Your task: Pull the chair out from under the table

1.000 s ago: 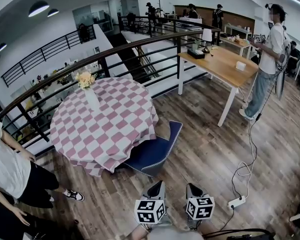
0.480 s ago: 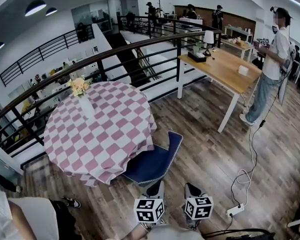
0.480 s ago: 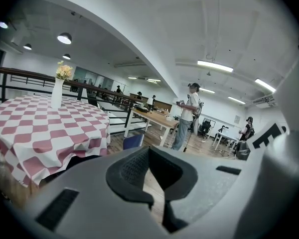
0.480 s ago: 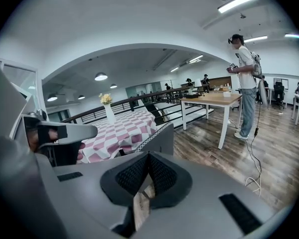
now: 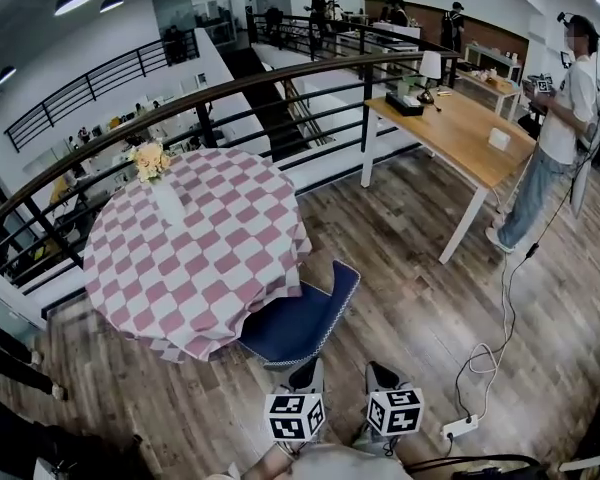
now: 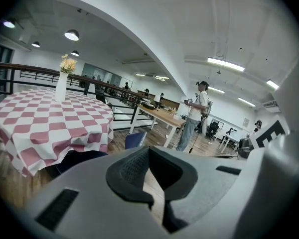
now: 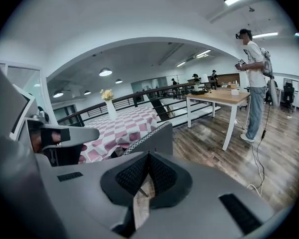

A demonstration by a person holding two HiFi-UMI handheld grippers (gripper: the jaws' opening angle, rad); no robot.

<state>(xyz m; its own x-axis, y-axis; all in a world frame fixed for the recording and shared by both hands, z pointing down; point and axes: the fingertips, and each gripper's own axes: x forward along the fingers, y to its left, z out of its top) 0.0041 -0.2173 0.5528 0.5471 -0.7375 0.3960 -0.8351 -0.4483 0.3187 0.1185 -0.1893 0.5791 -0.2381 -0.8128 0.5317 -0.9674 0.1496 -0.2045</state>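
A blue chair [image 5: 302,318] stands with its seat partly under the round table [image 5: 195,253], which wears a pink-and-white checked cloth. The chair back faces me. Both grippers hover low in the head view, just short of that back: left gripper [image 5: 310,370] and right gripper [image 5: 380,373], side by side, touching nothing. The left gripper [image 6: 149,151] is shut and empty, with the chair [image 6: 135,140] and table [image 6: 50,118] ahead to its left. In its own view the right gripper [image 7: 148,156] has its pads together and holds nothing; the chair back [image 7: 152,139] is right beyond it.
A white vase of flowers [image 5: 165,193] stands on the checked table. A black railing [image 5: 280,88] runs behind it. At the right are a long wooden table [image 5: 460,128], a standing person [image 5: 565,118], and a power strip with cable [image 5: 458,428] on the floor. Someone's legs [image 5: 10,353] show at the left.
I have come nearer to the chair and table, both grippers moving forward with me. The person at the left has slid mostly out of view. The chair has not shifted.
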